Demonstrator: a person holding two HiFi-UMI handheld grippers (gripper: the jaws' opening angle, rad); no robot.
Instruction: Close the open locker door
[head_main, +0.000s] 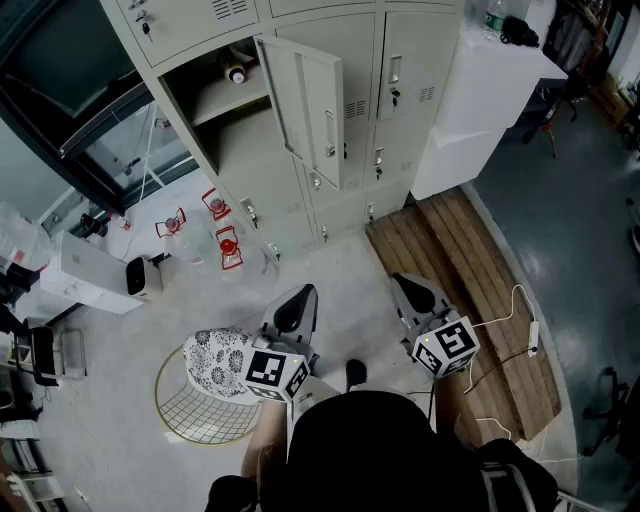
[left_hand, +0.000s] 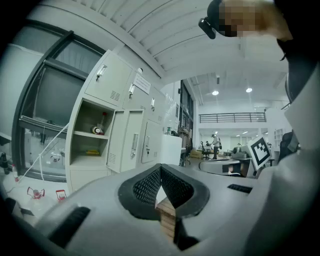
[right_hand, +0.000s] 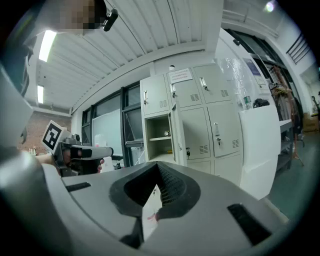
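Held the left gripper (head_main: 295, 308) low with its fingers pressed together at the tips, nothing between them. Carried the right gripper (head_main: 415, 292) the same way, fingers likewise closed and empty. Noted black, ribbed rubber pads (left_hand: 147, 187) set in grey moulded plastic shells, meeting in a narrow wedge. Judged this a ready carry, suited to pushing a flat panel with a blunt, firm tip rather than gripping it. Pointed both pairs forward toward the lockers.

Saw pale speckled floor (head_main: 340, 260) just ahead of the fingertips, a wire basket (head_main: 205, 418) with a patterned cloth (head_main: 215, 362) just left of the left fingers, and slatted wood planks (head_main: 470, 260) right of the right fingers.

Found the door (head_main: 312, 110) well ahead of both pairs, nearer the line of the left fingers, swung out roughly square to the locker (head_main: 400, 80) front. Read it as thin painted sheet metal, cream and flat, with vent slots and a recessed handle. Made out a shelf (head_main: 235, 100) inside, with a small round object (head_main: 237, 73) above it. Judged the closing not yet begun, with the door untouched.
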